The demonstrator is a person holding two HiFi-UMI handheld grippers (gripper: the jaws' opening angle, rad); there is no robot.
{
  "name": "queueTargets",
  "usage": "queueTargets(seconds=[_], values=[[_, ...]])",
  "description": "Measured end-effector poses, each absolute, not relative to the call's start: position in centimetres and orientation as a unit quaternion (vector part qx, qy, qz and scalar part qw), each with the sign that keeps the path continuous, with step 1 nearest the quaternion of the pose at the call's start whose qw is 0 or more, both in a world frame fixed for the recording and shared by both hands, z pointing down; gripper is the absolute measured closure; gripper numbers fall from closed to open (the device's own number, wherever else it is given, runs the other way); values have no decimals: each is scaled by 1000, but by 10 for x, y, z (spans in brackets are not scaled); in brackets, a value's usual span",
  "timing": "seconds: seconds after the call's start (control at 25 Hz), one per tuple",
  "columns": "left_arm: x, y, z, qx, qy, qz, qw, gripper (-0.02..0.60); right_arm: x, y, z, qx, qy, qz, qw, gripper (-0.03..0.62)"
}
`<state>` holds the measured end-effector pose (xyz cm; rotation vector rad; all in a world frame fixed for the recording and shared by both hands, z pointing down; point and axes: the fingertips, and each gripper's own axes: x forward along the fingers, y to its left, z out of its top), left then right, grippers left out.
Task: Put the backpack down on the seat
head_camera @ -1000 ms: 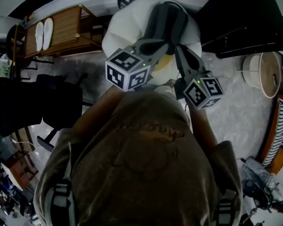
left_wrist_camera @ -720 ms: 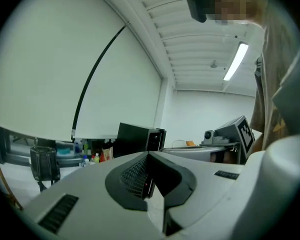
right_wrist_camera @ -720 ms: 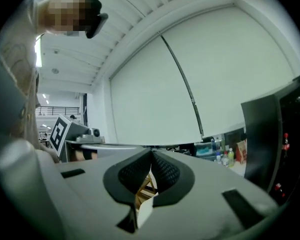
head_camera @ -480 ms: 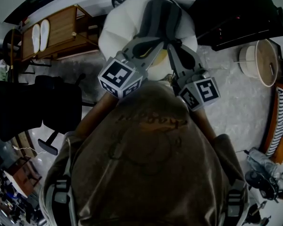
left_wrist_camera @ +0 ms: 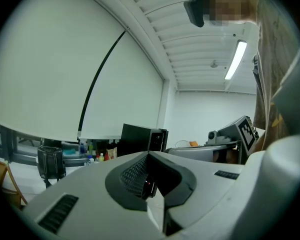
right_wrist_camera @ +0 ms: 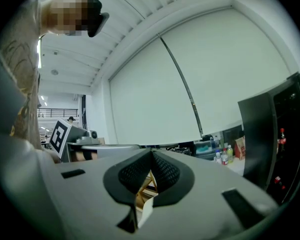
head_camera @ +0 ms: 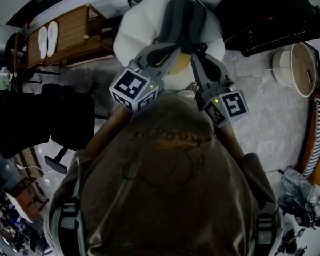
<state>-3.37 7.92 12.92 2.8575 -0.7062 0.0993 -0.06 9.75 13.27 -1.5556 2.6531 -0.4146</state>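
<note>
A pale, speckled floor (head_camera: 266,132) is spreading under everything in the head view. A wooden shelf (head_camera: 69,33) is carrying a pair of white slippers (head_camera: 47,36) at the left, and a black chair (head_camera: 42,121) is standing below it. The round white seat (head_camera: 130,31) is sitting straight ahead of the person. The grey backpack (head_camera: 184,15) is lying on it, apparently resting on the cushion, with its long axis running away from the person.

The left gripper (head_camera: 169,49) and the right gripper (head_camera: 196,58) are pointing side by side at the pack's near end, about equally close. The right one is lining up more with the pack's middle. Both pairs of jaws are sitting closed with nothing between them. The gripper views are looking out level over the pack at a large window blind (left_wrist_camera: 65,59), so the jaws are probably riding above the pack rather than touching it.

The placing is looking finished. Any withdrawal is looking simplest straight back along the pack's long axis.
</note>
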Motion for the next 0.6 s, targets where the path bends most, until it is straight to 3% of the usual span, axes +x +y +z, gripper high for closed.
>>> queueTargets(seconds=[0.6], values=[[-22, 67, 142, 965, -230, 42, 117, 581, 14, 81, 142, -511, 847, -148, 17, 595]])
